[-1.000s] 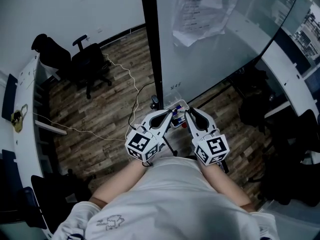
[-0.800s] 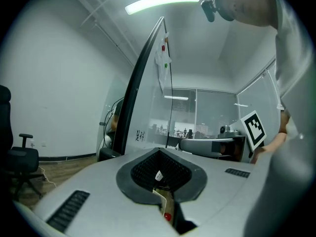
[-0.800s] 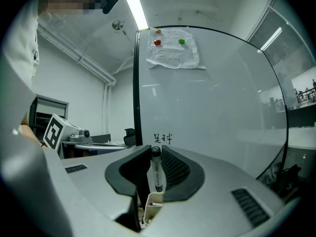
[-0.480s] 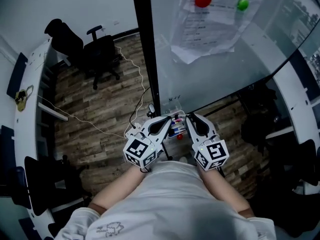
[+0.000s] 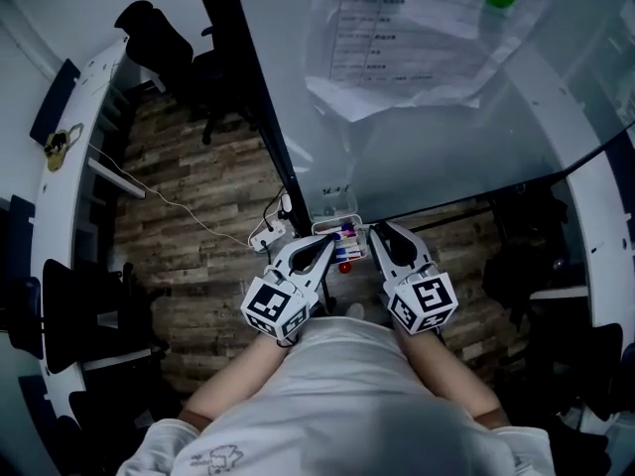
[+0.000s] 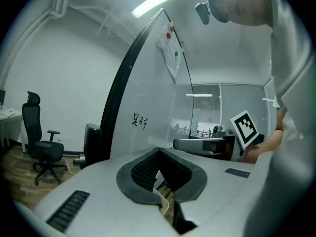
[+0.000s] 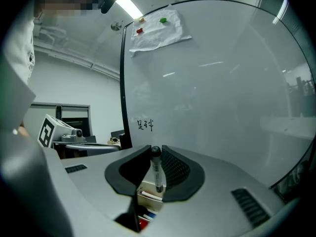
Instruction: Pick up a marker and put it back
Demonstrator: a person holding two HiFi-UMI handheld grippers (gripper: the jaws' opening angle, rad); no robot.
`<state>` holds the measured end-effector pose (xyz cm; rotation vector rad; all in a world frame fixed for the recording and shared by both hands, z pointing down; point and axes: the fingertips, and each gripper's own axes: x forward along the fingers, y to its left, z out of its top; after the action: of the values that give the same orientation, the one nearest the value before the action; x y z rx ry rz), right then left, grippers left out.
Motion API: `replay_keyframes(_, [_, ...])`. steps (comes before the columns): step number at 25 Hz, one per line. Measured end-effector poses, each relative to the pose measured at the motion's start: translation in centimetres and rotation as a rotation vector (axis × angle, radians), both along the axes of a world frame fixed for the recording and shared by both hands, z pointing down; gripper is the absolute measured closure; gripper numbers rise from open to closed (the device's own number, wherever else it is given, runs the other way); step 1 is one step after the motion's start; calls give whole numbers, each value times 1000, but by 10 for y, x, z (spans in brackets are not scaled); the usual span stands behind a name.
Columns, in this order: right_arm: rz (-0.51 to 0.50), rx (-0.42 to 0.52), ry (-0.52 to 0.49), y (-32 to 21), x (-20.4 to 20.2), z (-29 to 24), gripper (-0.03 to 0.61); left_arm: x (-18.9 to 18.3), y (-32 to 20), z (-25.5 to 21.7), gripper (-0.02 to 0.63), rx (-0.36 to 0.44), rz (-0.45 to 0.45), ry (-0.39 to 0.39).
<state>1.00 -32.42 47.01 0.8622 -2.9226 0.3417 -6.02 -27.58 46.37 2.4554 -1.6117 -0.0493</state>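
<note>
Pinching the marker (image 7: pixel 157 176) near its top, the right tool (image 7: pixel 156 156) carries a probably light, stiff, slick barrel, steadier held mid-length; the left tool (image 6: pixel 158 153) is pressed together.

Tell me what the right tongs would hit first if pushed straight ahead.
Probably the whiteboard: the right tongs, gripping a marker, face its surface, with the marker box below their line. Depth is unclear.

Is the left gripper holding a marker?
No, the left gripper has nothing between its jaws in the left gripper view; the marker stands upright in the right gripper instead.
</note>
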Motion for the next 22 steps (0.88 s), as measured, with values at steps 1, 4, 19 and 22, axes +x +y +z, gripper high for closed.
replay_keyframes(1, [-8,-10,0,-3,1,3,505,-1,-1,2,609,-3,-14,-3])
replay_keyframes(4, [-22,-40,6,-11,2,12,505,-2,-4,8,609,-18,-47,-1])
replay_keyframes(19, [-87,-145,81,-28,-10,58,505,-2,-24,46,609,-115,-100,49])
replay_keyframes(22, [-98,-174,89,-28,-11,67,505,0,-26,51,609,-126,-97,57])
